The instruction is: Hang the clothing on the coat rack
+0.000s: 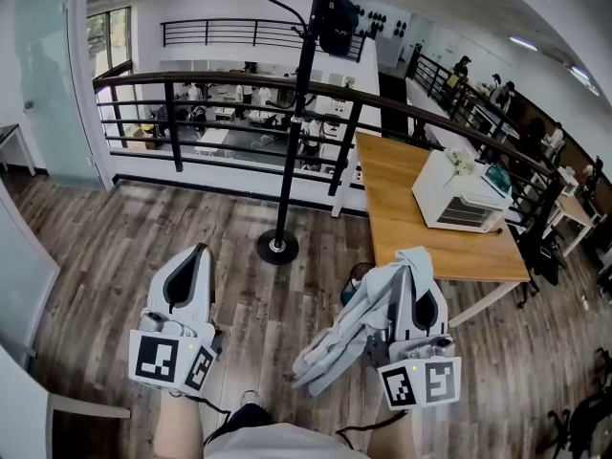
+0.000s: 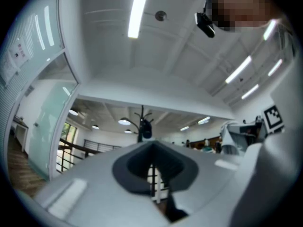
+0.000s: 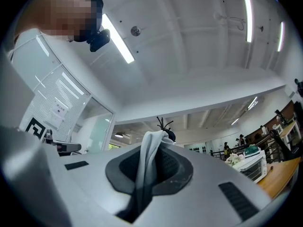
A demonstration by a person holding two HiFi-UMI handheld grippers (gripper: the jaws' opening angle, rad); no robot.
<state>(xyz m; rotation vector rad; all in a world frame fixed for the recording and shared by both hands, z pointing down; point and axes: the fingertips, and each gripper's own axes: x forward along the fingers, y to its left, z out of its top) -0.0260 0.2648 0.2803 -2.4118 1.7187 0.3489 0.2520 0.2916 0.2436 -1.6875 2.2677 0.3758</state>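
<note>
The right gripper (image 1: pixel 425 299) is clamped on a narrow fold of the pale grey-blue clothing (image 1: pixel 349 328). The rest of the garment hangs in a bunch off its left side, low over the wooden floor. The left gripper (image 1: pixel 196 258) has its jaws together on nothing and gives the cloth no support. The main risk, as I judge it, is that thin pinch: the hanging weight could drag the fold out of the jaws on the way up. The coat rack (image 1: pixel 290 113) stands well apart, by the railing (image 1: pixel 191 82), and its hooks sit high. A dark item (image 1: pixel 337 22) already fills one upper hook, so a free prong has to be found. With the garment bunched and no collar or loop spread open, it may slide off a prong rather than catch. A sideways tug could also rock the rack on its small round base (image 1: pixel 277 249). No brand or legible writing shows. There are only black-and-white square markers (image 1: pixel 158 359) on the gripper cubes and a posted sheet (image 3: pixel 59 109) on the glass, too small to read
</note>
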